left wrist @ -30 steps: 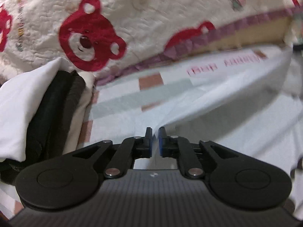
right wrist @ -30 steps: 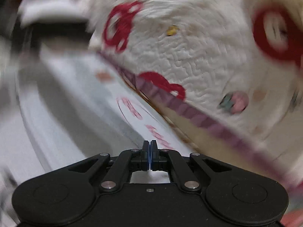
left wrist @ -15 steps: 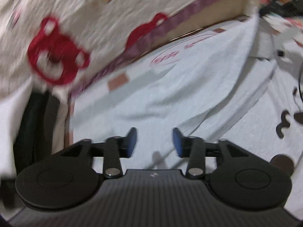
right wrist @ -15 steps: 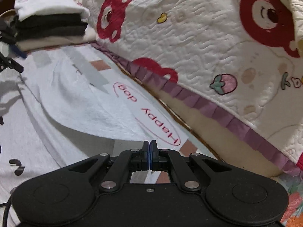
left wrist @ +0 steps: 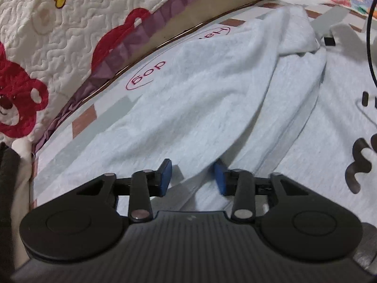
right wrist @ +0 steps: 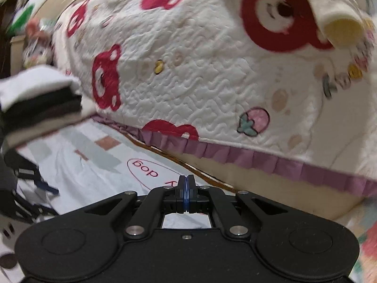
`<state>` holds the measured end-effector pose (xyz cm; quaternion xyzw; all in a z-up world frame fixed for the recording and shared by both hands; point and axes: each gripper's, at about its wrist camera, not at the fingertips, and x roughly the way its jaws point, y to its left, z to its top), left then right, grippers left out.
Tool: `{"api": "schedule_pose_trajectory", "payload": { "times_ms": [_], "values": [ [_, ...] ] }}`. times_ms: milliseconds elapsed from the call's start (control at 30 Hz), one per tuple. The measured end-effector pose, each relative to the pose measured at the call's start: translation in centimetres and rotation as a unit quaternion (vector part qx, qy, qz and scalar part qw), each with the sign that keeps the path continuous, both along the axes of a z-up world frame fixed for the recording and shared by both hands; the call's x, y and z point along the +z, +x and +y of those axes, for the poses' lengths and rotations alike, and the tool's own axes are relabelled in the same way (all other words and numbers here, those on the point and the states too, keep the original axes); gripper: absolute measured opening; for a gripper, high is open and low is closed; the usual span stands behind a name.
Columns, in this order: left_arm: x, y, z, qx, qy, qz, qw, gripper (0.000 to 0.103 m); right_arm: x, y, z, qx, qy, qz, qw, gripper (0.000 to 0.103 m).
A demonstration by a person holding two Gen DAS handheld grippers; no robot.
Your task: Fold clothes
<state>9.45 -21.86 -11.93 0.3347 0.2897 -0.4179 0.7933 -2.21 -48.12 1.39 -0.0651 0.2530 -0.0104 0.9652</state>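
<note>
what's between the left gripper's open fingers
A raised fold of the pale garment runs up between the left gripper fingers, seen in the left wrist view.

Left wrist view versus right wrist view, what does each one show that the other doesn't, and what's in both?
Only the left wrist view shows the light grey garment spread and creased on the mat, its dark printed pattern, and the open left gripper low over a fold. Only the right wrist view shows the stack of folded clothes, the strawberry print on the quilt, and the shut right gripper. Both show the bear quilt with its purple frill and the mat's red oval lettering.
</note>
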Motion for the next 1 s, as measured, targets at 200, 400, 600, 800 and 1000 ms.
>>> {"api": "schedule_pose_trajectory", "payload": {
  "times_ms": [200,400,600,800,1000],
  "values": [
    [2.0,0.0,0.5,0.095,-0.016,-0.124,0.9876,0.003,-1.5,1.1,-2.2,0.069,0.076,0.133,0.986,0.026],
    [7.0,0.4,4.8,0.229,-0.079,-0.207,0.9478,0.003,-4.2,2.2,0.3,0.122,0.009,0.181,0.976,0.040],
    [8.1,0.7,6.8,0.258,-0.084,-0.214,0.9385,0.003,-6.9,3.2,3.2,0.167,-0.076,0.205,0.961,0.053],
    [8.3,0.9,6.9,0.258,-0.089,-0.214,0.9377,0.003,-9.1,4.2,4.6,0.202,-0.083,0.265,0.939,0.052],
    [8.4,1.5,7.1,0.268,-0.092,-0.193,0.9394,0.003,-9.1,4.8,3.0,0.171,-0.053,0.267,0.947,0.054]
  ]
}}
